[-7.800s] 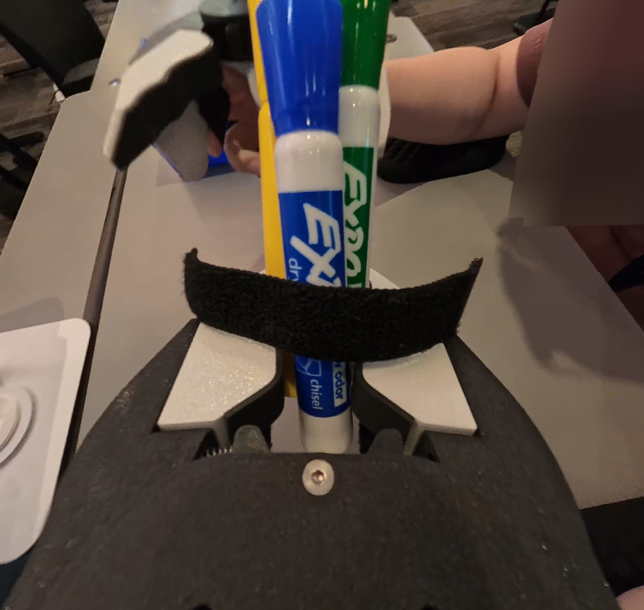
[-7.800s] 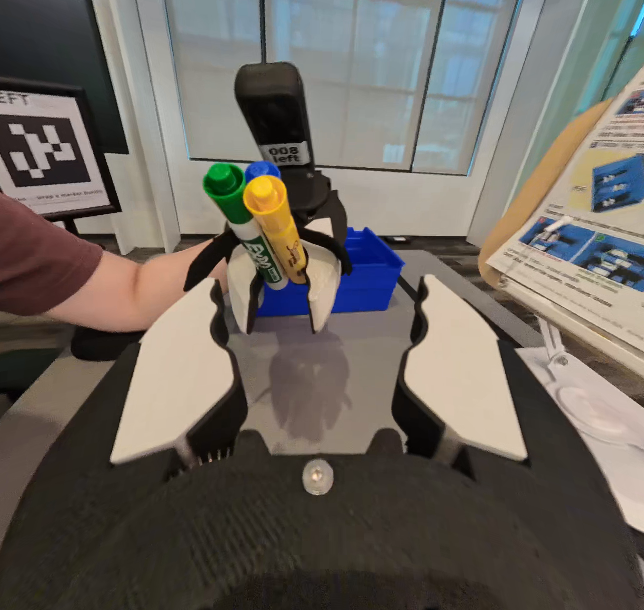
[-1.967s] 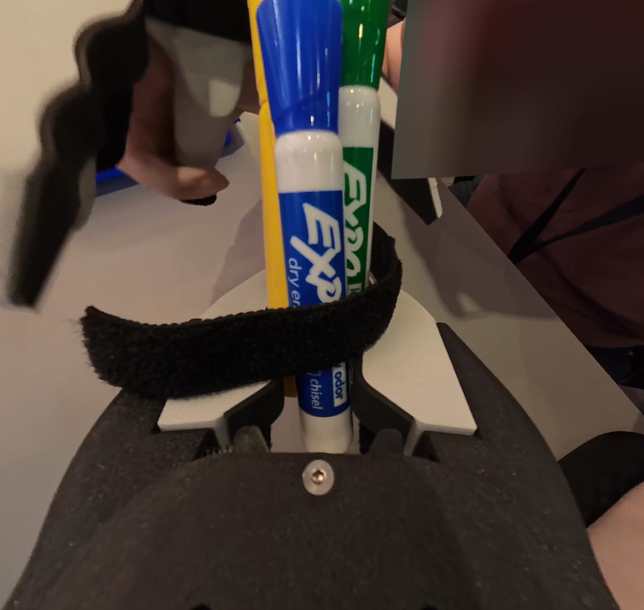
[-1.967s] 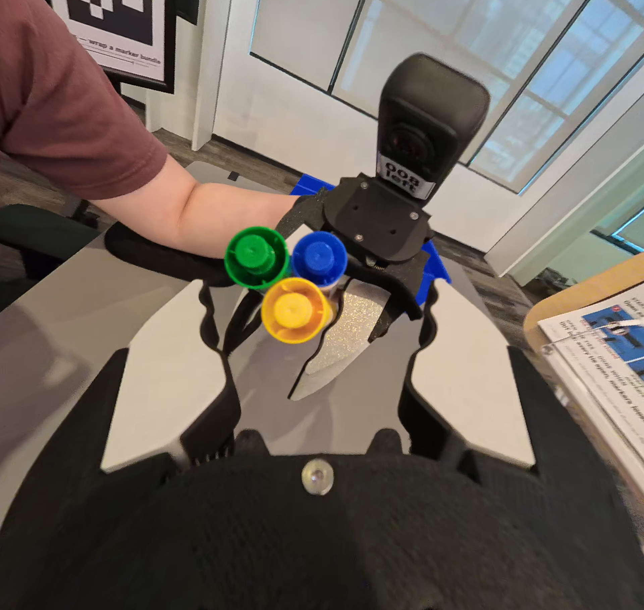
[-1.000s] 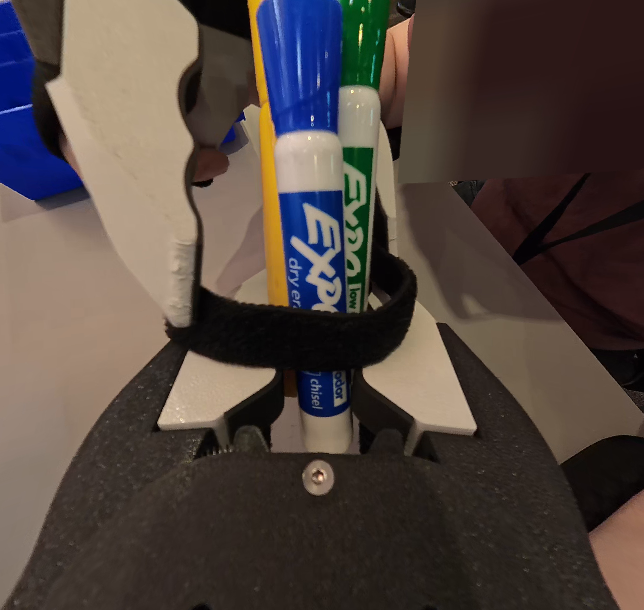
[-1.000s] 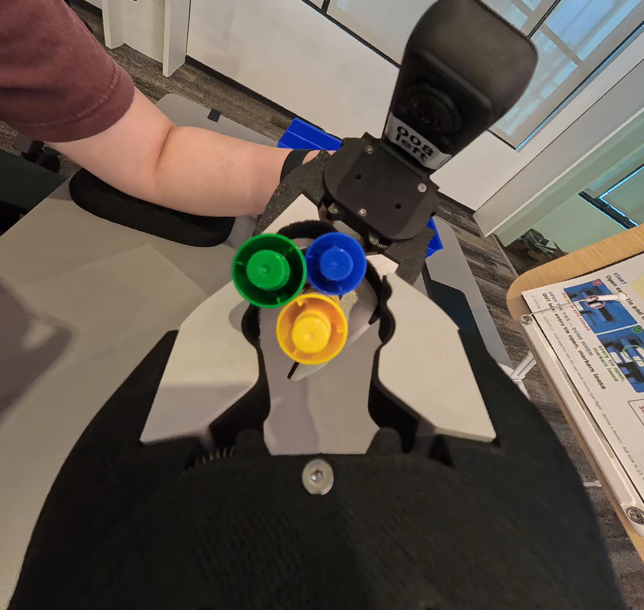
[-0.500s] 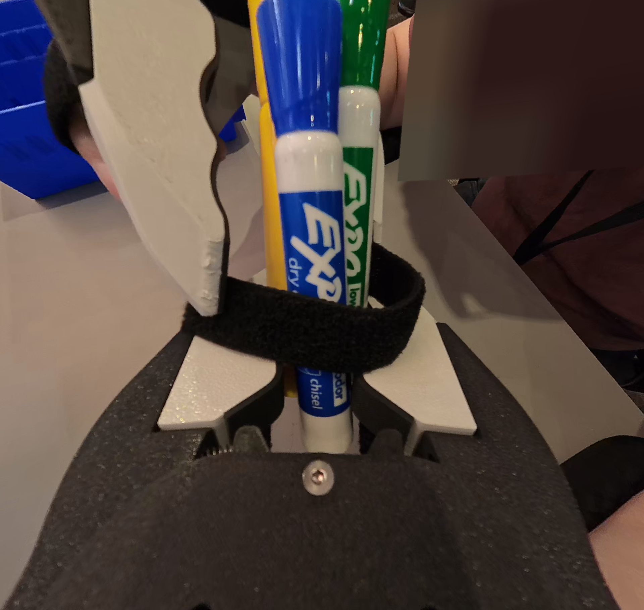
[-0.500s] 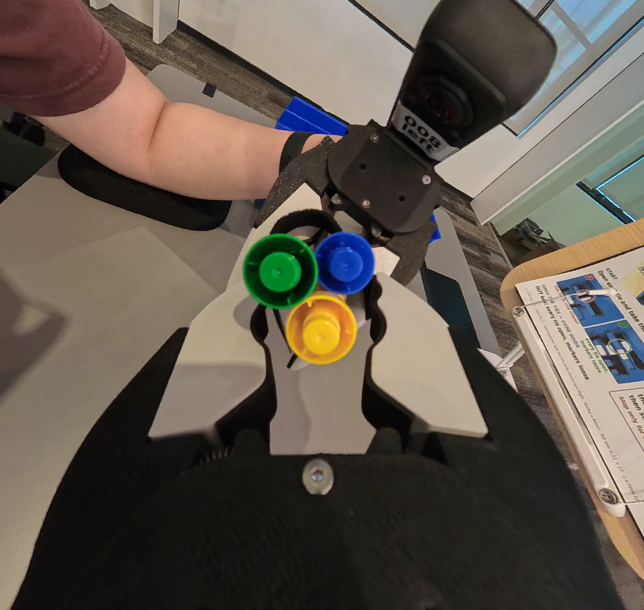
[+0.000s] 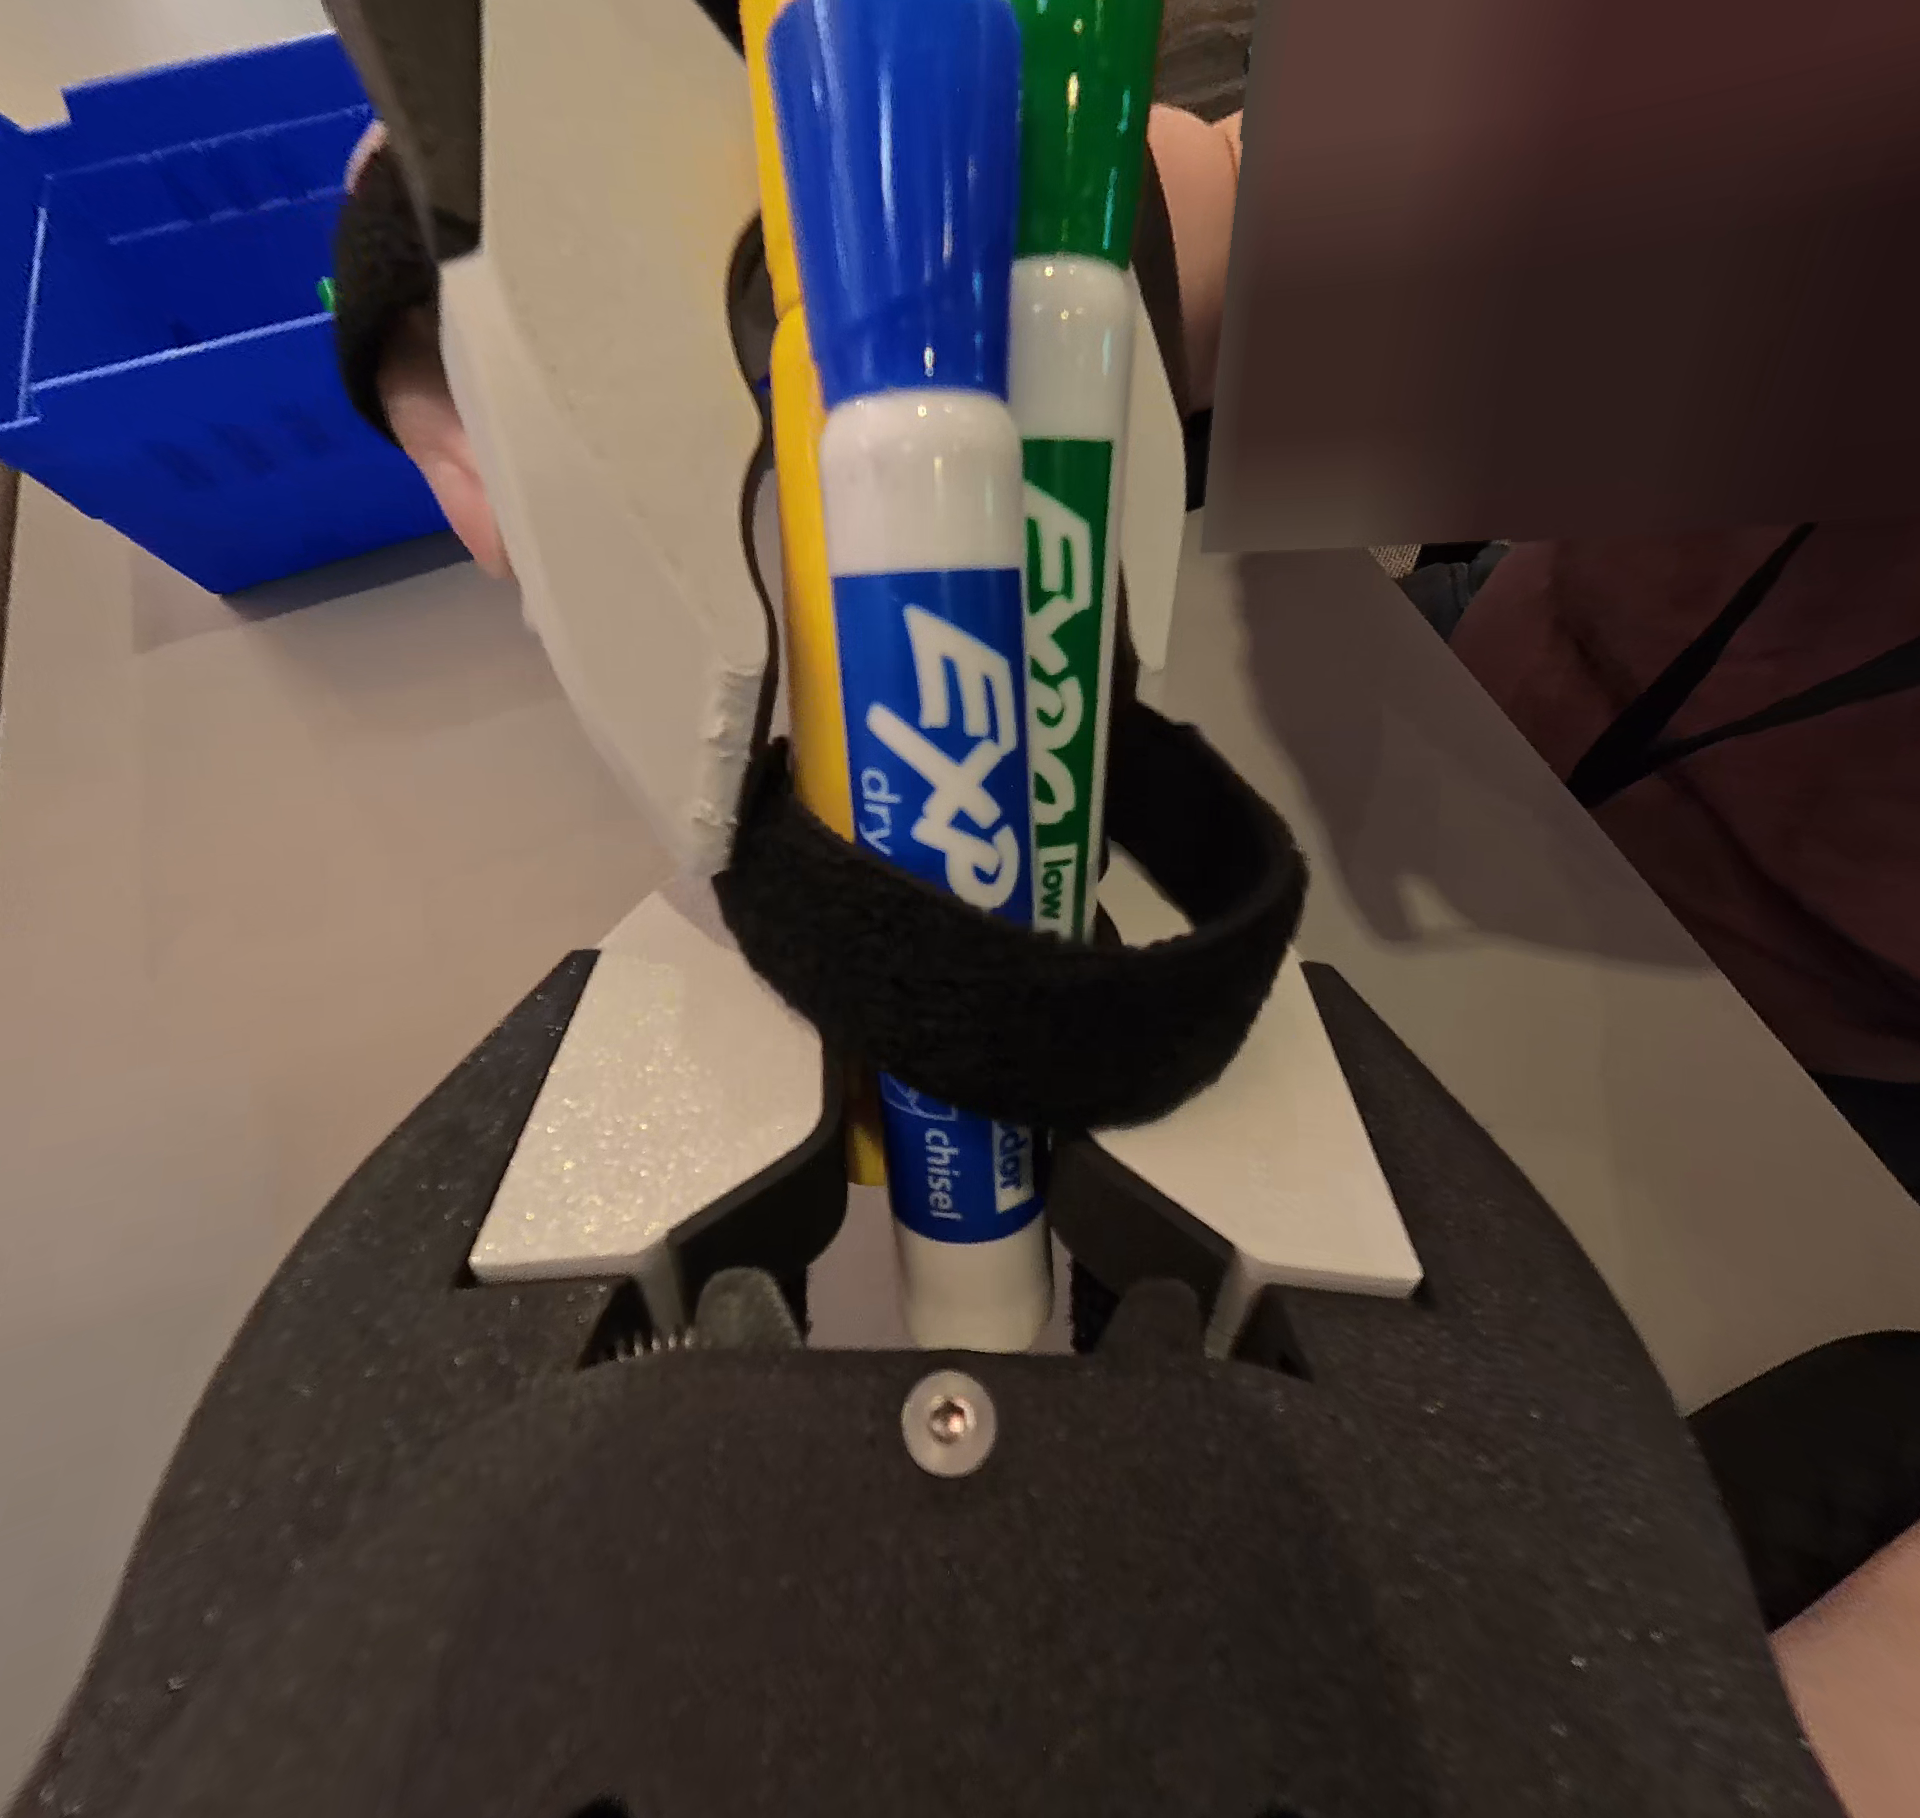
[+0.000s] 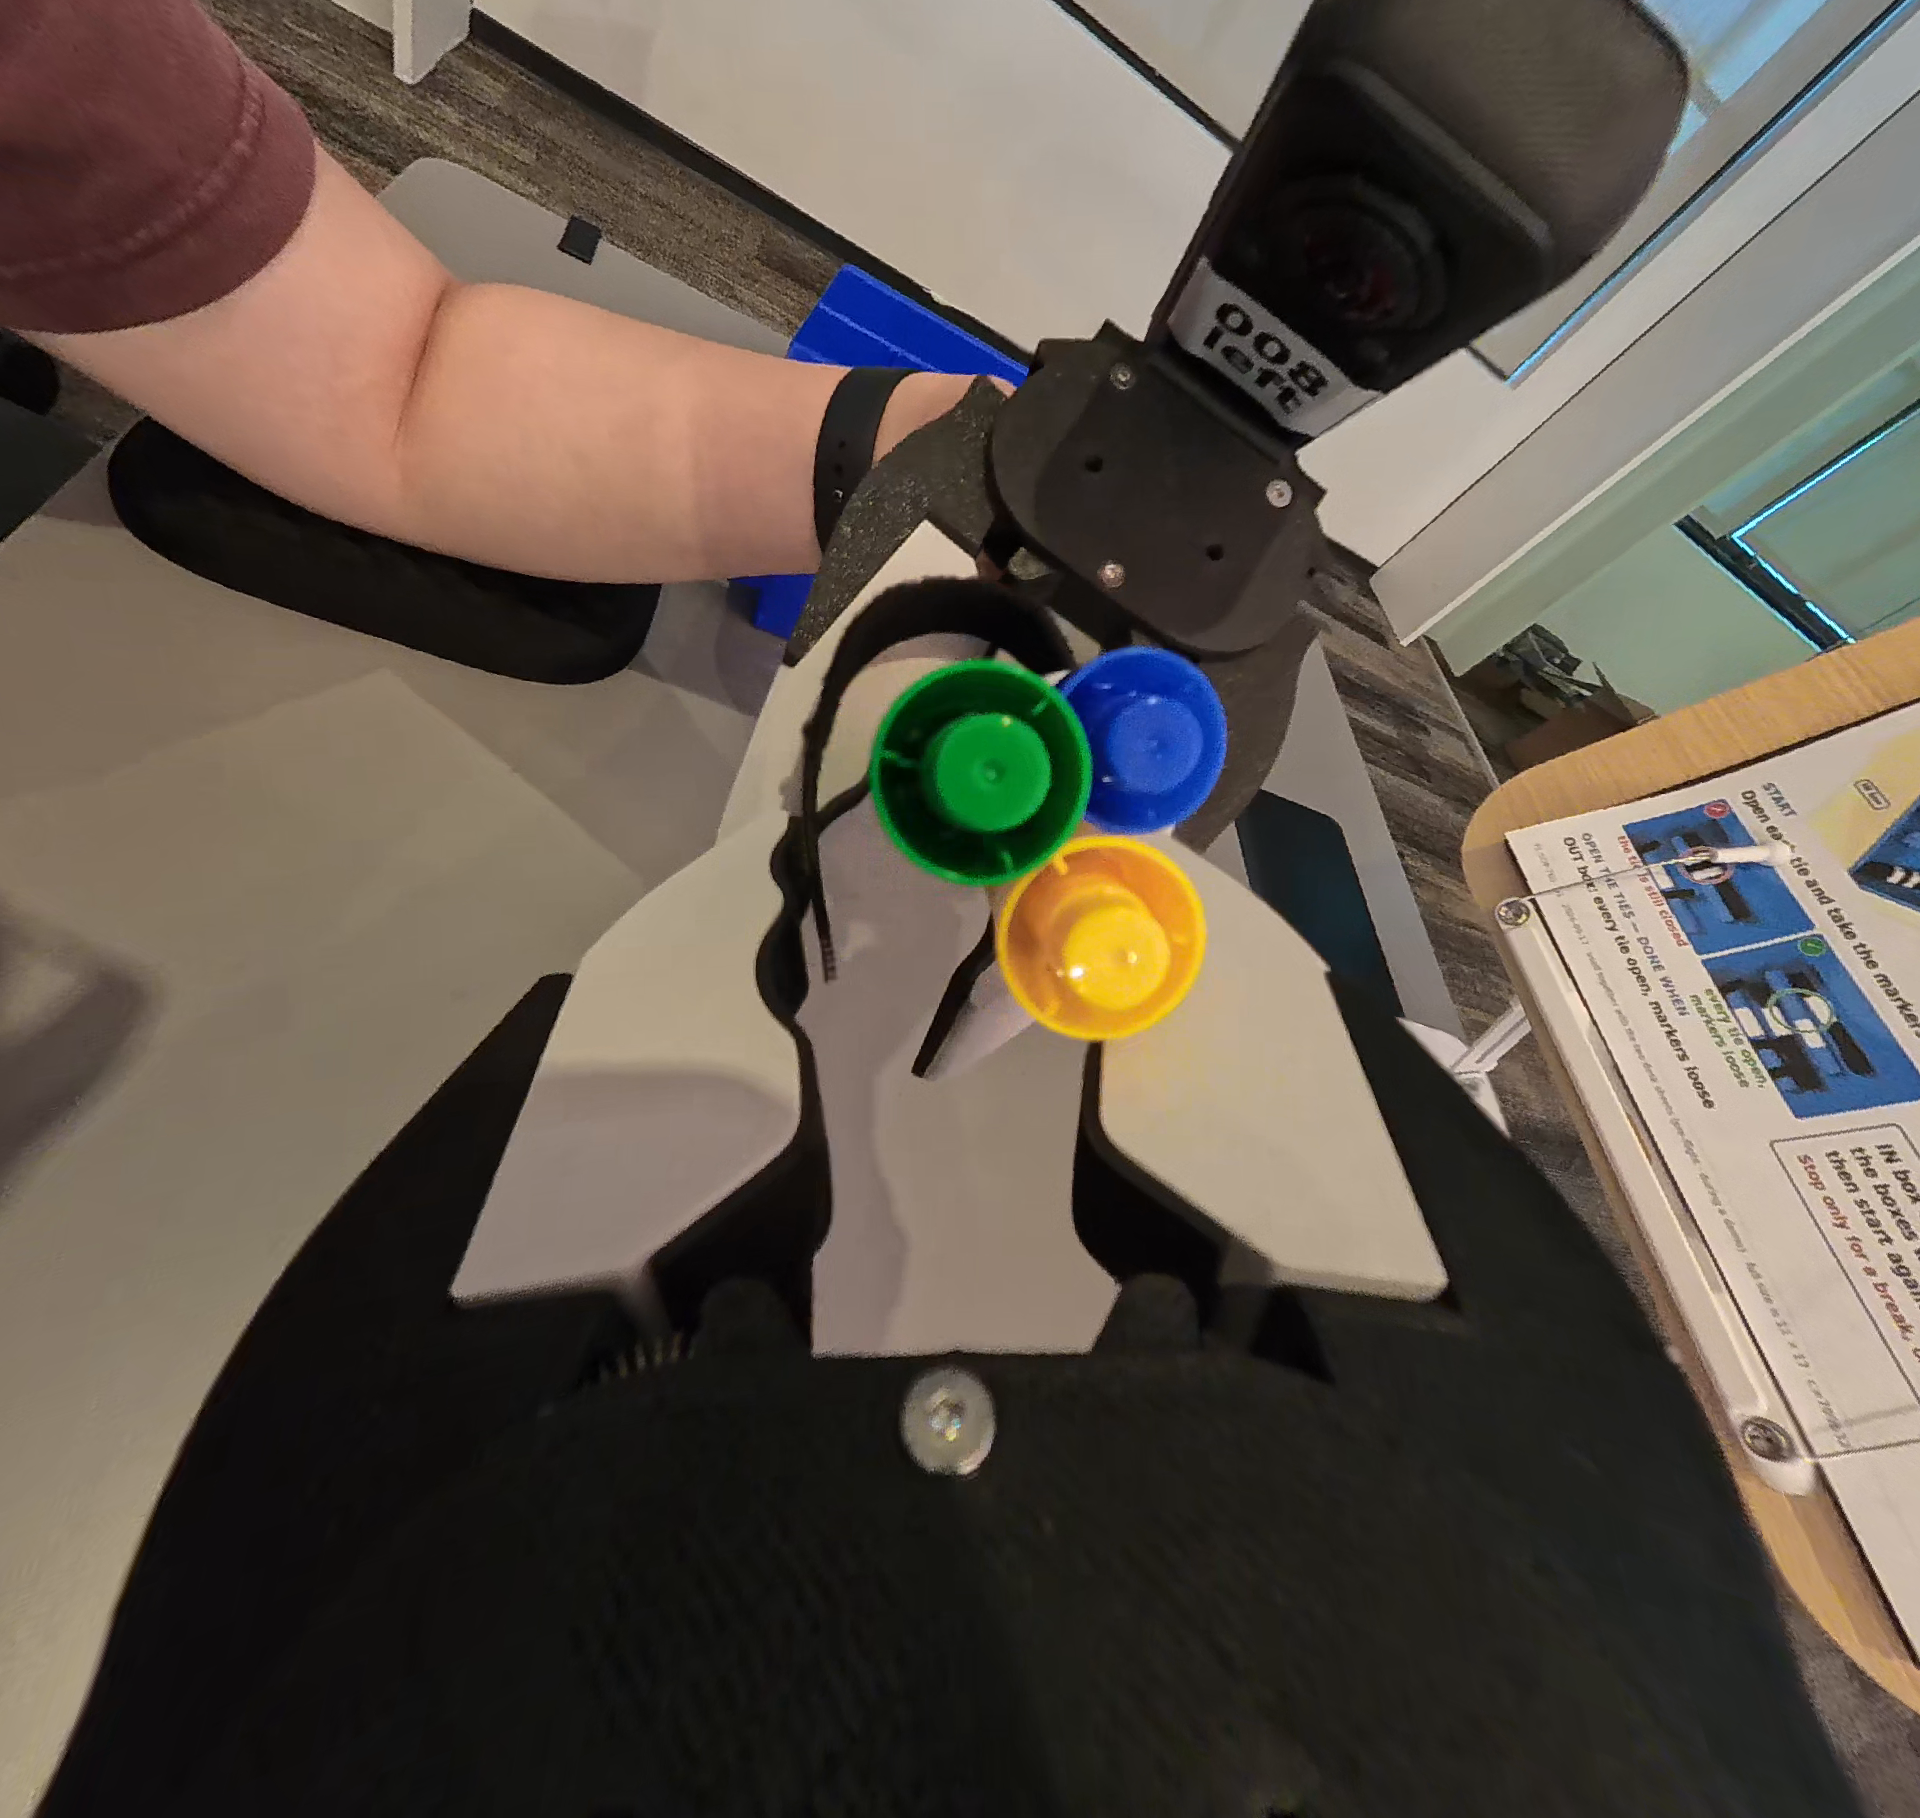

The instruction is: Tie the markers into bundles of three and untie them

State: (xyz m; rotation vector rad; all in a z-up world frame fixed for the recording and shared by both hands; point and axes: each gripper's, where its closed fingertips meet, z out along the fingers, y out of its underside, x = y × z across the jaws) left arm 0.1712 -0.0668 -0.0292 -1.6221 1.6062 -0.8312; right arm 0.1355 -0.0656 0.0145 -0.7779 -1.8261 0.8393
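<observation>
Held: your left gripper (image 9: 940, 1093) clamps three blue, green and yellow plastic markers (image 9: 914, 542) upright, steadying them while your right gripper (image 10: 940, 958), jaws narrowed beside them, winds the black fabric hook-and-loop strap (image 9: 997, 979); its grip unclear.

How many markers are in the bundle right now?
3: blue marker in front, green marker to its right, yellow marker behind on the left, all clamped in the left tongs. None appear hidden.

Grey table (image 9: 260, 833) with blue bin (image 9: 197, 366)
</observation>
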